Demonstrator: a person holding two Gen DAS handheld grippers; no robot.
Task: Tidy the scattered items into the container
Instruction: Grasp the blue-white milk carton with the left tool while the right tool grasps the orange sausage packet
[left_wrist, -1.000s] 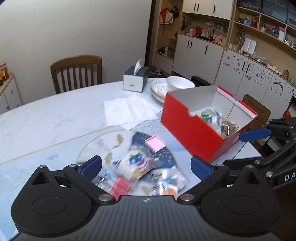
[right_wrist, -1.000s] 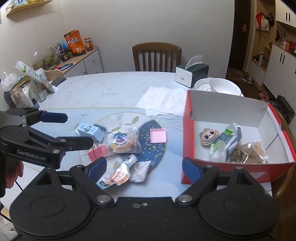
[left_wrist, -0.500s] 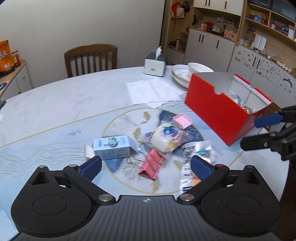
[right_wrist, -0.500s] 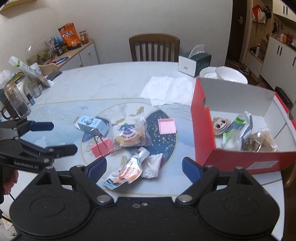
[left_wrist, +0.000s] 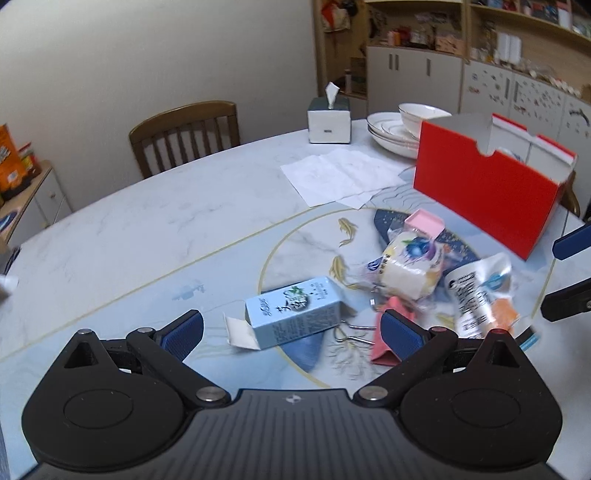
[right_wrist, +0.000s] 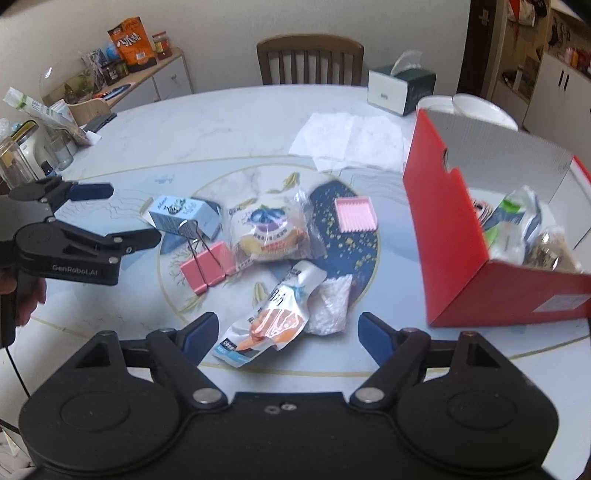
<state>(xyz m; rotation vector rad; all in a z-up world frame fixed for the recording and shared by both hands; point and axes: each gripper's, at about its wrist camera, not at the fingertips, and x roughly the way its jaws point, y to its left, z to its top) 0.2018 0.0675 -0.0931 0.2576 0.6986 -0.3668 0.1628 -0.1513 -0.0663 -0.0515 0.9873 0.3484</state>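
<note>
The red cardboard box (right_wrist: 458, 266) sits at the right of your right-wrist view, partly filled; the loose items lie at centre frame. Your right gripper (right_wrist: 284, 332) is empty and closing from wide over the orange-and-white foil snack pouch (right_wrist: 269, 317); that slick film could slip or drag the clear crinkled packet (right_wrist: 330, 302) touching it. Your left gripper (left_wrist: 291, 328), wide and empty, frames the pale blue carton (left_wrist: 291, 314), whose open flap may snag. Only "GenRobot.AI" reads clearly.
</note>
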